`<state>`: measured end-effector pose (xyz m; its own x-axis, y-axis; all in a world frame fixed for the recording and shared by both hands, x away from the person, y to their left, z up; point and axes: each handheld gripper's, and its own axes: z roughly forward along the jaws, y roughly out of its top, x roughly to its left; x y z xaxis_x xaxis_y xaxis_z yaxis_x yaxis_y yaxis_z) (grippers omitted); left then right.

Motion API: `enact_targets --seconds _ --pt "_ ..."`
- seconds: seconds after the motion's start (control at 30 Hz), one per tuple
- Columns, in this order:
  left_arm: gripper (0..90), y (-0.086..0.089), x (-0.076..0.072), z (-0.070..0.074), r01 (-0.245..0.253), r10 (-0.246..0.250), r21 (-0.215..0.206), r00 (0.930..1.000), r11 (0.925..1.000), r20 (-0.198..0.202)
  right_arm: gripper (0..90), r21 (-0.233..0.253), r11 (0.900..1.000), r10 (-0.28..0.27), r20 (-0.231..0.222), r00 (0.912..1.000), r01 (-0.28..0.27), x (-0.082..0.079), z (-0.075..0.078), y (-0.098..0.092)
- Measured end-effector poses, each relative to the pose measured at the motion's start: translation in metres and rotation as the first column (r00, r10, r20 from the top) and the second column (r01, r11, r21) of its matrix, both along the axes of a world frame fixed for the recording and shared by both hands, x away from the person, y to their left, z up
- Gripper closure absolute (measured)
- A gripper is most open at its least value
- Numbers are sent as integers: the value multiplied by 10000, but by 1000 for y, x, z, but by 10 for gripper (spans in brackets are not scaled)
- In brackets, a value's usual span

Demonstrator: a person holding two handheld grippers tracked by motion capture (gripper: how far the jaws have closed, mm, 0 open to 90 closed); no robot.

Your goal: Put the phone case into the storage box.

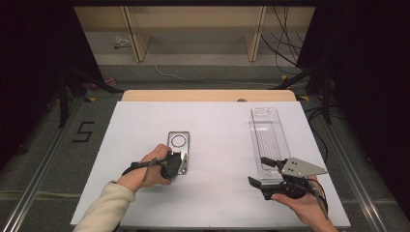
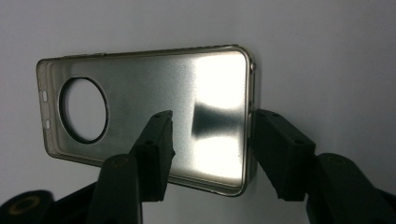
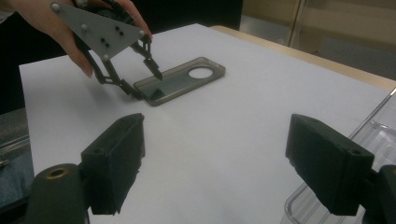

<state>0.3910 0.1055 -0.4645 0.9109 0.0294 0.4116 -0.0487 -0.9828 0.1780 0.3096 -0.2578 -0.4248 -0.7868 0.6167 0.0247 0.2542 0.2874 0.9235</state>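
1. You see a white sheet covering the bench.
2. Beyond the bench, cables trail across the grey floor.
3. A "5" mark sits on the floor at the left.

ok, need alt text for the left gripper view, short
Close-up of a glossy metallic phone case lying on a white table, inner side up, with a round camera hole near its left end. The left tongs straddle its right end: one black jaw over the inside, the other just outside the edge, with a gap between them.
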Motion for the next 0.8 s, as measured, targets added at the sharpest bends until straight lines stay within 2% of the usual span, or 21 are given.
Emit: enact_targets --seconds 0.17,0.57,0.8 --pt "575 -1 -1 0 -44 45 60 9997 10000 -237 206 -20 10000 16 22 10000 -16 0 0 0" --pt "684 -2 -2 0 67 -56 186 9981 9998 -610 206 -17 10000 29 16 10000 -29 0 0 0" --pt "743 -3 -2 0 233 -212 316 9977 9992 -644 206 -19 10000 38 4 10000 -38 0 0 0"
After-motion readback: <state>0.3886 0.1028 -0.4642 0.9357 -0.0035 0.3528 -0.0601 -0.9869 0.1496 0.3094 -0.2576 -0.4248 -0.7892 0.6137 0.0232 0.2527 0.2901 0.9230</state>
